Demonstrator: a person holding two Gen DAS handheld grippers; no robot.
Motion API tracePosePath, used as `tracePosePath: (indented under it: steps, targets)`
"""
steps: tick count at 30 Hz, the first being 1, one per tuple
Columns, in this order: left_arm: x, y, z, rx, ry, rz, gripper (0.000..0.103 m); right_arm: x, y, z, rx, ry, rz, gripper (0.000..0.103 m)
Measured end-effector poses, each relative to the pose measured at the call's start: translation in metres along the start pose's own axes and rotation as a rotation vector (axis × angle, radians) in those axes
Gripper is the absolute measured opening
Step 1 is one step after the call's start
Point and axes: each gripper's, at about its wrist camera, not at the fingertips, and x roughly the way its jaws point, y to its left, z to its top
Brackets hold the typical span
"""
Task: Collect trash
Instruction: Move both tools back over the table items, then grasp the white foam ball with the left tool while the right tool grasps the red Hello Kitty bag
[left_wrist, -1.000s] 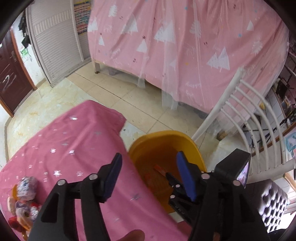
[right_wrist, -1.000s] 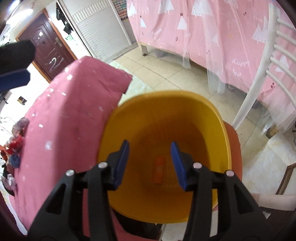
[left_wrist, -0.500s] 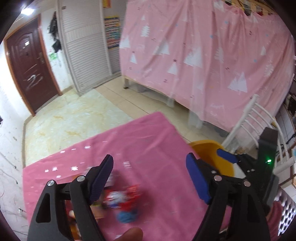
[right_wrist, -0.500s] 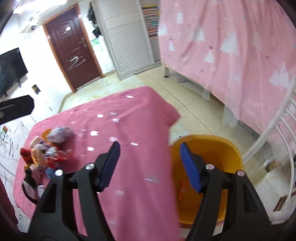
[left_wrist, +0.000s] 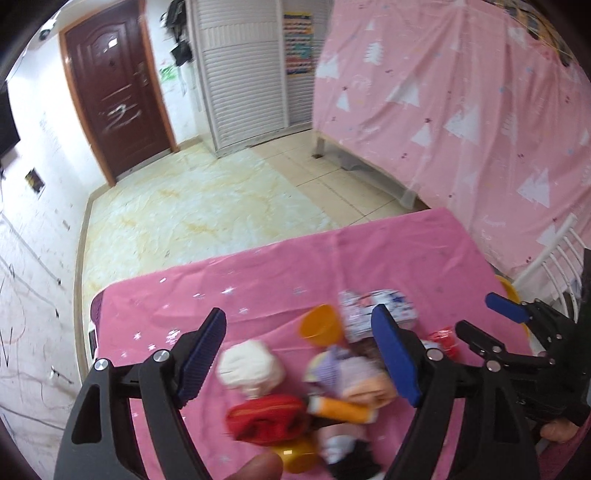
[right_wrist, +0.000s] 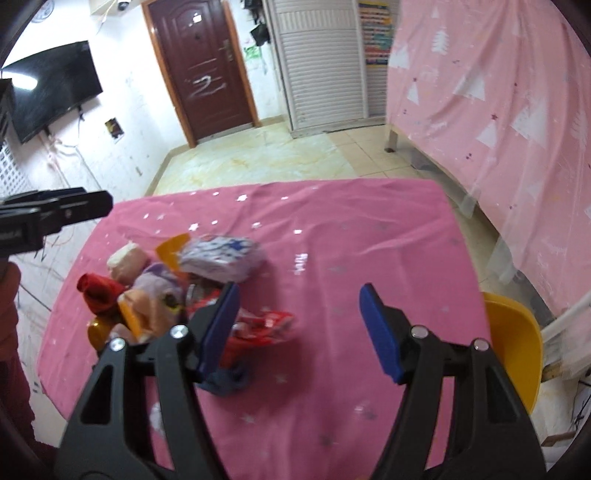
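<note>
- From my seat, my landmark is the pile of trash (right_wrist: 177, 280) heaped on the pink tablecloth (right_wrist: 332, 229); I place everything else by it.
- Far left of the pile in the right wrist view, the black body of the left gripper (left_wrist: 299, 354) pokes into frame, off the cloth edge.
- In its own view the left gripper hangs over the pile with jaws spread wide and nothing between the pads; a white wad (left_wrist: 251, 369), a red crumpled piece (left_wrist: 267, 417) and a soft doll-like thing (left_wrist: 351, 376) lie right under the gap (all blurred, so I won't name them more closely).
- On the far side of the pile sit an orange cup (left_wrist: 320, 326) and a white printed wrapper (right_wrist: 221, 256).
- The red and white wrapper (right_wrist: 264, 325) lies on the pile's right fringe, long axis running roughly left to right, just beside the right gripper's left finger.
- The right gripper (right_wrist: 299, 325) is spread too, empty, with mostly bare cloth in its gap, so the pile lies to its left.
- Far right of the pile, past the cloth edge, stands the yellow bin (right_wrist: 517, 339).
- My judgement: the left gripper is nearer the heap; the right one best suits that fringe wrapper.
</note>
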Motion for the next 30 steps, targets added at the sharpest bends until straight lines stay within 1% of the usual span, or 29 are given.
tracePosePath:
  steps: [4, 8, 11, 15, 19, 21, 23, 30]
  targets:
    - [0.011, 0.027, -0.005, -0.027, 0.029, -0.005, 0.075, 0.004, 0.013, 0.001, -0.013, 0.012, 0.012, 0.065]
    - [0.032, 0.040, -0.017, -0.050, 0.082, -0.020, 0.075, 0.007, 0.022, 0.000, -0.016, 0.025, 0.011, 0.066]
    - [0.050, 0.052, -0.029, -0.063, 0.131, -0.026, 0.075, 0.009, 0.022, -0.001, -0.015, 0.033, 0.010, 0.072]
    - [0.069, 0.058, -0.037, -0.087, 0.187, -0.039, 0.075, 0.010, 0.028, -0.007, -0.023, 0.042, 0.009, 0.072]
    - [0.079, 0.059, -0.042, -0.103, 0.209, -0.063, 0.074, 0.011, 0.032, -0.010, -0.044, 0.052, 0.008, 0.072]
    - [0.084, 0.055, -0.044, -0.107, 0.219, -0.077, 0.068, 0.011, 0.034, -0.012, -0.055, 0.060, 0.012, 0.072]
    - [0.091, 0.056, -0.044, -0.126, 0.243, -0.087, 0.054, 0.013, 0.036, -0.014, -0.066, 0.067, 0.014, 0.072]
    - [0.088, 0.051, -0.046, -0.138, 0.221, -0.075, 0.052, 0.022, 0.044, -0.017, -0.104, 0.090, 0.020, 0.072]
